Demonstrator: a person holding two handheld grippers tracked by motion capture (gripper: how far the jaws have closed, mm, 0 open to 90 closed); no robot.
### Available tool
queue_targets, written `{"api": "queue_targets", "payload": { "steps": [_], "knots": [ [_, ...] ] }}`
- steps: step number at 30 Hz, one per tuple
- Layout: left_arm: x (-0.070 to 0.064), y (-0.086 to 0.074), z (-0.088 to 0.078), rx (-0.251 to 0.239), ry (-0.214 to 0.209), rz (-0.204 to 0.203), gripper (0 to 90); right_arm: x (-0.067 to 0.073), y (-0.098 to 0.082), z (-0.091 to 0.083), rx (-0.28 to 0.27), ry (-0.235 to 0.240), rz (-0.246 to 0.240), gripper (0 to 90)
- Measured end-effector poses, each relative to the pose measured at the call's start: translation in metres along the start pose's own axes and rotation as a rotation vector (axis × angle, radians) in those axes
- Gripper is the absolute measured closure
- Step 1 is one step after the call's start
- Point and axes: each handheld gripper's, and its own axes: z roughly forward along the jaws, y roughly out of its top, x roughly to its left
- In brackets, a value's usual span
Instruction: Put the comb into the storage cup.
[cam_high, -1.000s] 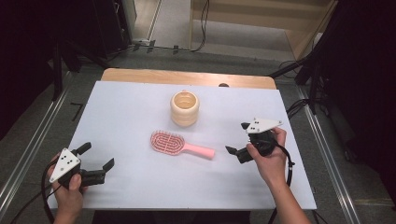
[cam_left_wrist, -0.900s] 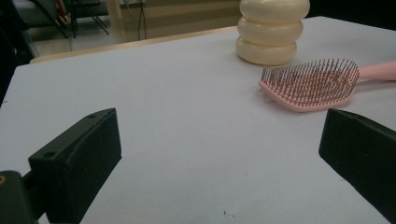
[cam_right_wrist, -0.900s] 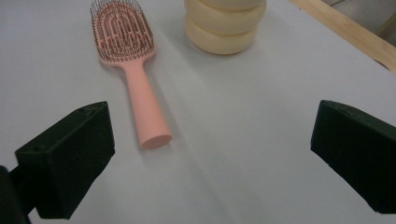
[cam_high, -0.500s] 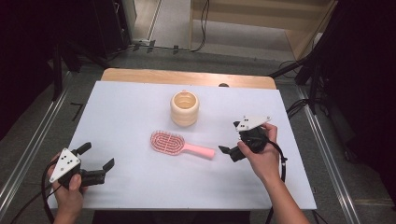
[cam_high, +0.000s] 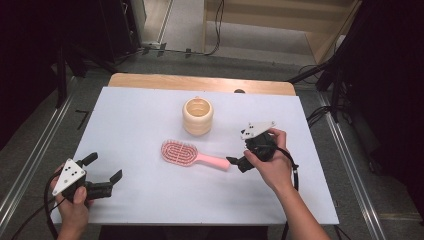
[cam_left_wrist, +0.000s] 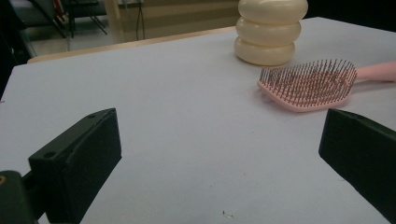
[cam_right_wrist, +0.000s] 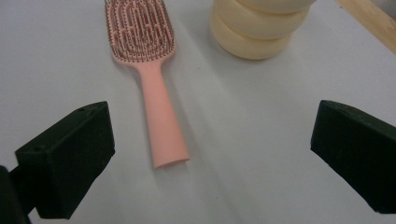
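Presently: pink hairbrush (cam_high: 192, 156), bristles up, mid-table on the white table (cam_high: 150, 110), handle end just before the right gripper (cam_high: 239, 161), jaws spread wide. Cream ribbed cup (cam_high: 198, 116) just behind the brush. Left gripper (cam_high: 102, 175), jaws apart, near the table's front-left corner, well apart from the brush.

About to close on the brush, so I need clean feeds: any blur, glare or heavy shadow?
High view: white table evenly lit, surroundings dark, slightly soft. Right gripper view: brush handle sharp, faint shadow to its right, near jaws blurred. Left gripper view: bristles crisp, cup a bit bright, no real glare.
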Motion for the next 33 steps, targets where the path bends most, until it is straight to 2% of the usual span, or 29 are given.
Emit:
{"api": "queue_targets", "payload": {
  "steps": [27, 33],
  "knots": [
    [0.001, 0.000, 0.000, -0.002, -0.005, -0.004, 0.0, 0.011, 0.029, 0.032, 0.113, 0.051, -0.081, 0.0],
    [0.001, 0.000, 0.000, -0.002, -0.006, -0.001, 0.0, 0.013, 0.032, 0.040, 0.139, 0.066, -0.084, 0.0]
  ]
}}
